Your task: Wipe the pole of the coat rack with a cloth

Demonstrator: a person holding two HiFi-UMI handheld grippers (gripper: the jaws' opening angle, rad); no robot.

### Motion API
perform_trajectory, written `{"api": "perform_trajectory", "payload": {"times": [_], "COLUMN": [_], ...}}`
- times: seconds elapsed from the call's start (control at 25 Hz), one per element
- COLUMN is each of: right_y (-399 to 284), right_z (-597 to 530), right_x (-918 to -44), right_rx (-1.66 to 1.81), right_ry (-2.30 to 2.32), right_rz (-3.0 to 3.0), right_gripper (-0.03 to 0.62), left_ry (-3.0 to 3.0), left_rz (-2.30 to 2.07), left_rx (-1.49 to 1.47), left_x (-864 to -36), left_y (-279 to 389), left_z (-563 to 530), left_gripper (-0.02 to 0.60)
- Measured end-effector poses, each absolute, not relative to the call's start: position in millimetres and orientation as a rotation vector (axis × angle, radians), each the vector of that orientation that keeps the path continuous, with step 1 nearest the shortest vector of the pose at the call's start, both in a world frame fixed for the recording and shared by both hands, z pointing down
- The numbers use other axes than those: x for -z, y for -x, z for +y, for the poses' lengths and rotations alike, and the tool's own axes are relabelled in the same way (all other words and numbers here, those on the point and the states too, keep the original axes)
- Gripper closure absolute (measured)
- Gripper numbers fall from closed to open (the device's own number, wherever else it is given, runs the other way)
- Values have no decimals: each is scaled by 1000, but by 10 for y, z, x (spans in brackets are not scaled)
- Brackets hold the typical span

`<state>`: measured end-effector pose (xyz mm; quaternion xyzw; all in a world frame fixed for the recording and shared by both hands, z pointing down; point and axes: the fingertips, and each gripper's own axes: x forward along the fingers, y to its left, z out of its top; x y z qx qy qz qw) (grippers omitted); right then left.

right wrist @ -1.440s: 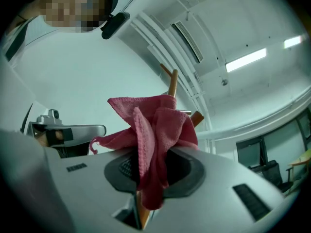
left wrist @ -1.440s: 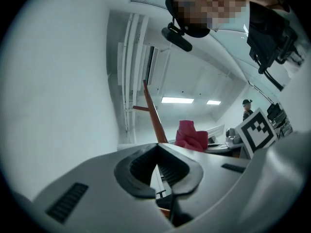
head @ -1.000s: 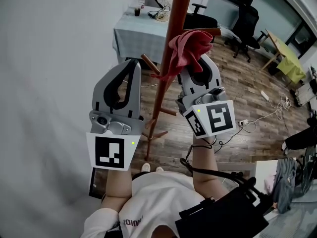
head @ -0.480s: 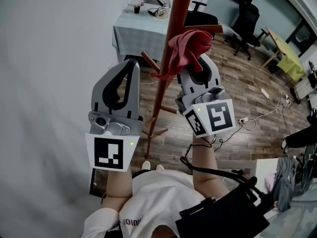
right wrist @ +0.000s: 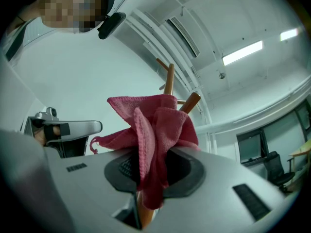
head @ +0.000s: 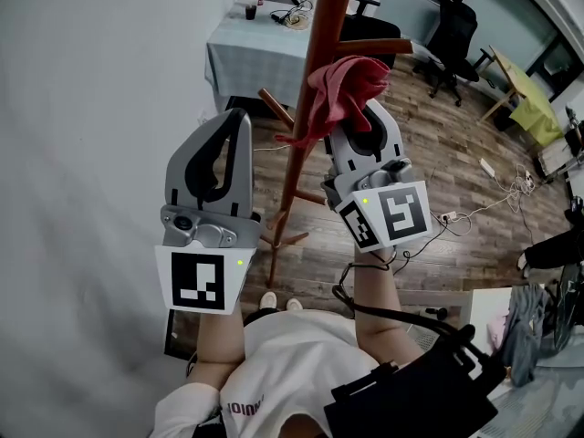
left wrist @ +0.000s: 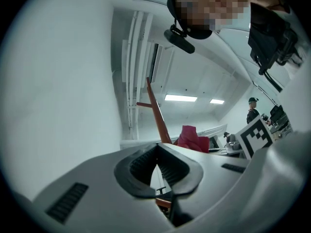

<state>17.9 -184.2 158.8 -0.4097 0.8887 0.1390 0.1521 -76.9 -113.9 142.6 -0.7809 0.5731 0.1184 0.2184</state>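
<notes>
The coat rack's reddish-brown wooden pole [head: 306,126] runs from top centre down to its feet on the floor. A red cloth [head: 342,94] is bunched against the pole's right side, just under a peg, with my right gripper [head: 358,117] shut on it. In the right gripper view the cloth [right wrist: 150,125] spills out of the gripper [right wrist: 153,154], with the pole [right wrist: 168,79] behind. My left gripper [head: 239,119] is held up left of the pole, shut and holding nothing. In the left gripper view that gripper [left wrist: 158,148] points at the pole [left wrist: 155,118] and the cloth [left wrist: 192,139].
A white wall fills the left. Behind the rack stands a table with a pale cover [head: 246,53], with office chairs [head: 452,35] and a yellow-green table [head: 529,108] farther right. Cables and a power strip [head: 488,173] lie on the wood floor.
Almost nothing has changed. Both grippers and the cloth stay by the pole, and only the view has shifted slightly.
</notes>
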Motion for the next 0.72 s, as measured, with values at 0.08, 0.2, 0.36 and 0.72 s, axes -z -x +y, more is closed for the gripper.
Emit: {"api": "perform_trajectory", "payload": {"times": [0.08,0.2,0.36,0.72], "right_y": [-176,-177,-127,-124], "right_z": [-1847,-1848,-1828,-1837], "right_x": [-1601,-1642,-1800,-1682], "right_rx": [-392,-364,-366,-373], "right_ry": [1176,1173,1171,1215], "right_rz": [2551,2544,2555,2585], "right_gripper": [502,502,502,502], "left_ry": [2163,2165,2170,2194], "left_rz": [1589,1590,1596,1587], "left_rx": [-328,-334,-345,-322], "left_x": [-1429,-1440,-1594,-1505], "left_y": [779,798,844,792], "left_z": [-1138,-1128,-1105,-1144], "left_gripper": [569,569,569,569]}}
